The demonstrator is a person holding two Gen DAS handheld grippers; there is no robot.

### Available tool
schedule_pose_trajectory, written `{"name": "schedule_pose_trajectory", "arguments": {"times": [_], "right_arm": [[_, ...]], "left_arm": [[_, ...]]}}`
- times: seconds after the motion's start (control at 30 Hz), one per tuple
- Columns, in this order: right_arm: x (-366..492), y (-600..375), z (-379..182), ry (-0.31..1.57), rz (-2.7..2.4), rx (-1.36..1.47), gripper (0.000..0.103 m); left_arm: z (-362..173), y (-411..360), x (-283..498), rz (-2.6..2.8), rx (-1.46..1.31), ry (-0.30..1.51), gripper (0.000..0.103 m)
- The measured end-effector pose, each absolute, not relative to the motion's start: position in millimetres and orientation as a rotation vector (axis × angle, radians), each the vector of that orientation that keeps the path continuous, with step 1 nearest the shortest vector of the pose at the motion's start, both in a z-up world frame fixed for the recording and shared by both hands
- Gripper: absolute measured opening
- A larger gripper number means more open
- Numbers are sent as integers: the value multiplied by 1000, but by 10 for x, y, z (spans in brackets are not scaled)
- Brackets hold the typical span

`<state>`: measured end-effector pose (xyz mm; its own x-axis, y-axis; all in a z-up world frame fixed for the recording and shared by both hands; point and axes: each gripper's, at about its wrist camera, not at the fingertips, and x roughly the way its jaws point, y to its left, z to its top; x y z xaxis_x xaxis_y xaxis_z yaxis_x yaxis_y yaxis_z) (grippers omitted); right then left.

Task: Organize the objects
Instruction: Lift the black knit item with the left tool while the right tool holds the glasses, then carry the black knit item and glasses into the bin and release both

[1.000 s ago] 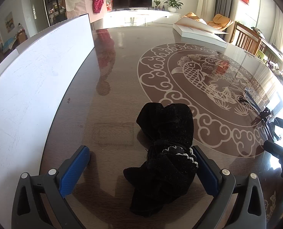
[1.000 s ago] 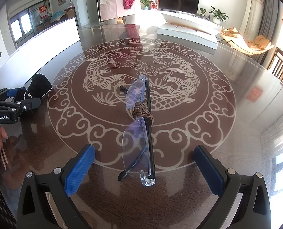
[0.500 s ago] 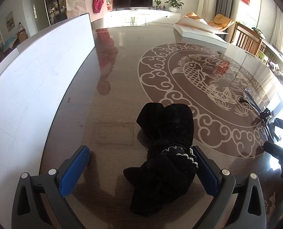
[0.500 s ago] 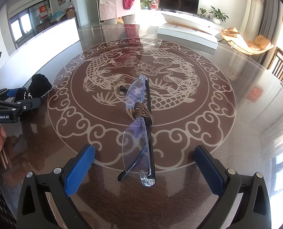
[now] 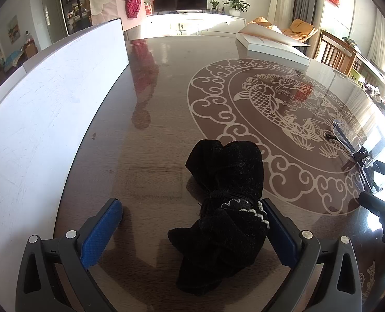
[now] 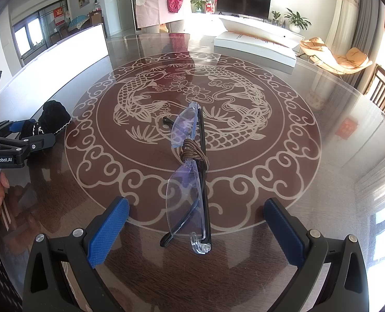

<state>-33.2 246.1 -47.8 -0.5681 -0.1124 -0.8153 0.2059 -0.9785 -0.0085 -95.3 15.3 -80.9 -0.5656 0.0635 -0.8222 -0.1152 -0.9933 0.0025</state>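
Note:
A black velvet drawstring pouch (image 5: 226, 208) lies on the glossy brown table, its crumpled neck between the fingers of my left gripper (image 5: 192, 223). That gripper is open; the pouch rests against the right blue pad (image 5: 278, 231) and leaves a wide gap to the left pad. In the right wrist view, folded clear glasses (image 6: 190, 171) with black arms and a brown cord wound round the middle lie on the fish pattern. My right gripper (image 6: 196, 221) stands open around their near end, touching nothing. The pouch (image 6: 53, 118) and the left gripper (image 6: 23, 140) show at the far left there.
A long white board (image 5: 41, 119) stands on edge along the table's left side. A flat white box (image 5: 273, 45) lies at the far end. A person in a pink apron (image 6: 156, 0) stands beyond the table. Wooden chairs (image 5: 335, 52) line the right side.

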Motion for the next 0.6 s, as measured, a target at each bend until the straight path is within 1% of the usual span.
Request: {"name": "schedule_pose_trajectory", "arguments": {"times": [0.33,0.47,0.53,0.6], "right_arm": [[-338,2462,-483,151,-2627,1359,103],[-554,2430,-451,192,-2488,1543,103],[-703,2415,-414,145,-2423,1607,103],[-821,2395,-347,99,-2405,1604,103]], "left_arm": [[-805,158,-966,2676,-1423,94,103],[-791,166,-994,2618,-1474,120,103],[-790,171,-1017,2593,-1503,130,103],[-793,177,-1017,2590,-1495,135,103]]}}
